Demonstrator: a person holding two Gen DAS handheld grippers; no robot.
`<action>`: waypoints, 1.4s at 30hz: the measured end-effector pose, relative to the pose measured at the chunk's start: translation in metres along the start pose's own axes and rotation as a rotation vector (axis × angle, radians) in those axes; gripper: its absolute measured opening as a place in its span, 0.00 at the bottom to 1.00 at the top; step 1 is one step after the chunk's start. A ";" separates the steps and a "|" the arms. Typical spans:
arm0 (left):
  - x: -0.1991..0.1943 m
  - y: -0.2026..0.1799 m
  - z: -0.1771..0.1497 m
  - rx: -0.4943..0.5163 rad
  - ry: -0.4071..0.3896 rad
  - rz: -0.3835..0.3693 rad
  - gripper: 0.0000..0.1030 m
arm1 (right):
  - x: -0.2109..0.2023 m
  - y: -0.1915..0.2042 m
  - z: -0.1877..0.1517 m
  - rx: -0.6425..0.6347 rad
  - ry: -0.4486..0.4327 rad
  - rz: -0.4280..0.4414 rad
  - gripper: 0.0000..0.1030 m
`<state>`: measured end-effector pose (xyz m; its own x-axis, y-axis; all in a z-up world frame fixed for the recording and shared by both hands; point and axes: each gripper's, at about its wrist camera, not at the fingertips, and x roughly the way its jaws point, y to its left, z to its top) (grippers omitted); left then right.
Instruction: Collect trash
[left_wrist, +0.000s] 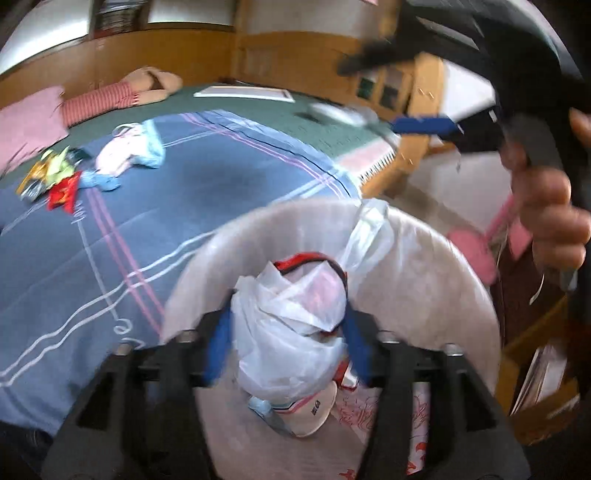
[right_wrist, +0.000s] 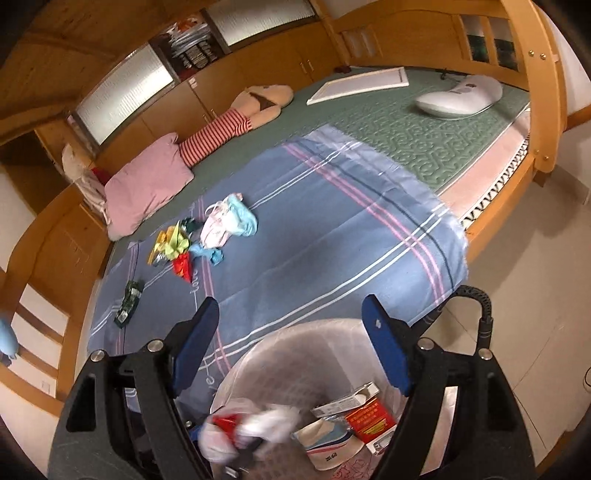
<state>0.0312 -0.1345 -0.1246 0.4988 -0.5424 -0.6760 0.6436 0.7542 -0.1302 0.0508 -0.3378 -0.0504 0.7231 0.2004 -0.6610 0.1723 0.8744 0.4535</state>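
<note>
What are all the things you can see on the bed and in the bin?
trash bin: one, clear-lined, beside the bed
white bag bundle: one, between the left tongs, over the bin
boxes: a few, red and white, inside the bin
wrappers: small pile, yellow, red, green, on the blue sheet
dark green wrapper: one, alone near the sheet's edge
pink and blue cloths: small heap, on the sheet
pink pillow: one, bed's far side
white pillow: one, on the green mat
left tongs: blue pads
right tongs: open, empty
hand: holding the right tongs
</note>
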 end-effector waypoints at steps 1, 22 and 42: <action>0.000 -0.002 0.000 0.012 -0.005 0.013 0.84 | 0.003 0.001 -0.002 0.003 0.011 0.007 0.76; -0.093 0.229 0.008 -0.496 -0.187 0.717 0.96 | 0.036 0.043 -0.021 -0.112 0.094 -0.023 0.77; -0.104 0.283 -0.050 -0.892 -0.145 0.587 0.96 | 0.223 0.235 0.009 -0.437 0.206 -0.006 0.78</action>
<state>0.1328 0.1535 -0.1275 0.6936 -0.0022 -0.7203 -0.3447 0.8771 -0.3346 0.2580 -0.0919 -0.0861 0.5682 0.2399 -0.7872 -0.1531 0.9707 0.1853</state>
